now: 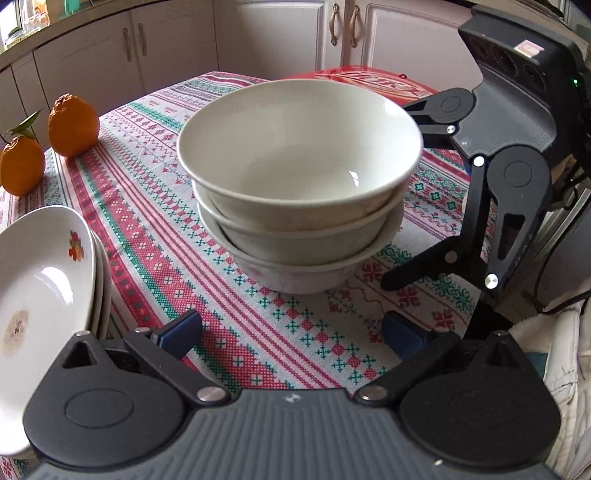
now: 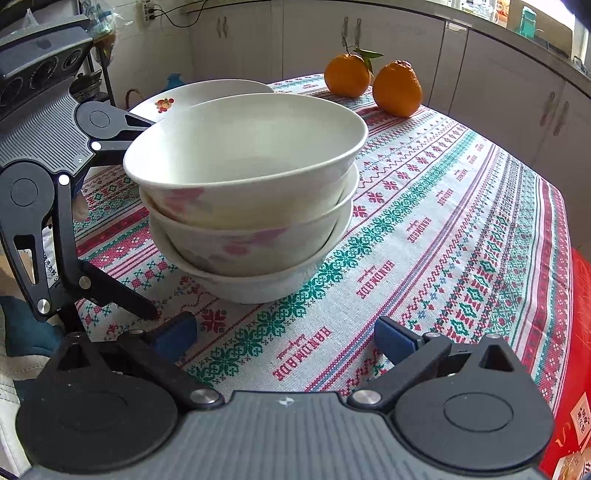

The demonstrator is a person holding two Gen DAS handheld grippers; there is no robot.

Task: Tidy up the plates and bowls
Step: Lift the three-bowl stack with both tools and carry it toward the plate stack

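A stack of three white bowls [image 1: 299, 184] stands on the patterned tablecloth [image 1: 147, 206]; it also shows in the right wrist view [image 2: 247, 199], with pink flower prints on the sides. A stack of white plates [image 1: 44, 295] with a fruit print sits at the left; in the right wrist view the plates [image 2: 207, 92] lie behind the bowls. My left gripper [image 1: 291, 332] is open and empty, just short of the bowls. My right gripper [image 2: 284, 332] is open and empty on the bowls' other side; in the left wrist view it [image 1: 399, 192] is to the right of the bowls.
Two oranges [image 1: 48, 140] sit near the table's far left edge, also seen in the right wrist view [image 2: 373, 83]. A red box [image 1: 369, 81] lies behind the bowls. Kitchen cabinets [image 1: 273, 33] surround the table. White cloth [image 1: 569, 369] hangs at the right.
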